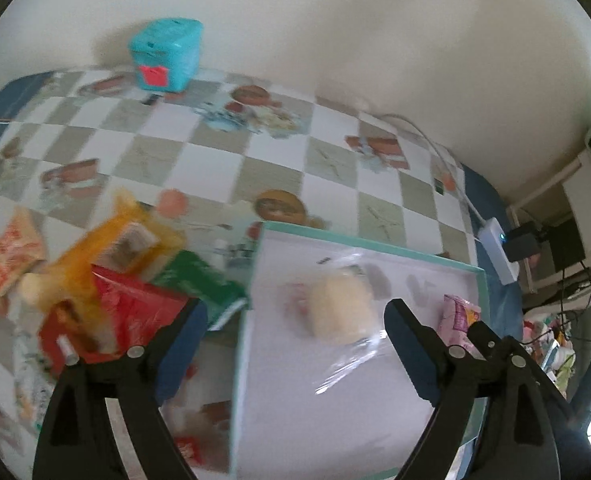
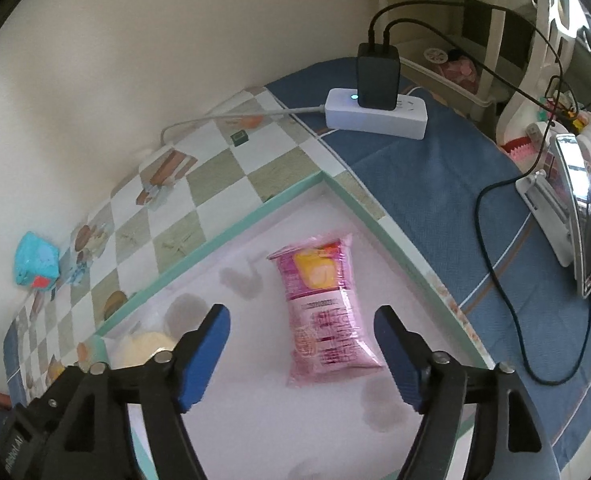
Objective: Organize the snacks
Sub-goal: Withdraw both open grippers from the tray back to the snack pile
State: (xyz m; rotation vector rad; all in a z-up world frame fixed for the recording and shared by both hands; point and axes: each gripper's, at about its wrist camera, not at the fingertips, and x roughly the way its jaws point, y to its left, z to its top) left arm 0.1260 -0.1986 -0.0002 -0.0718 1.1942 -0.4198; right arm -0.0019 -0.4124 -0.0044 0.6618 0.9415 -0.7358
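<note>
Since both snacks now lie in the tray (image 2: 231, 232), my right gripper (image 2: 301, 344) stands wide open above the pink packet (image 2: 323, 304), gripping nothing; my left gripper (image 1: 295, 332) is equally spread over the clear-wrapped bun (image 1: 341, 308), while more snacks (image 1: 107, 280) wait beside the tray

Pink snack packet (image 2: 327, 312) in a mint-rimmed white tray (image 2: 231, 224) on checkered cloth (image 1: 215, 148).
</note>
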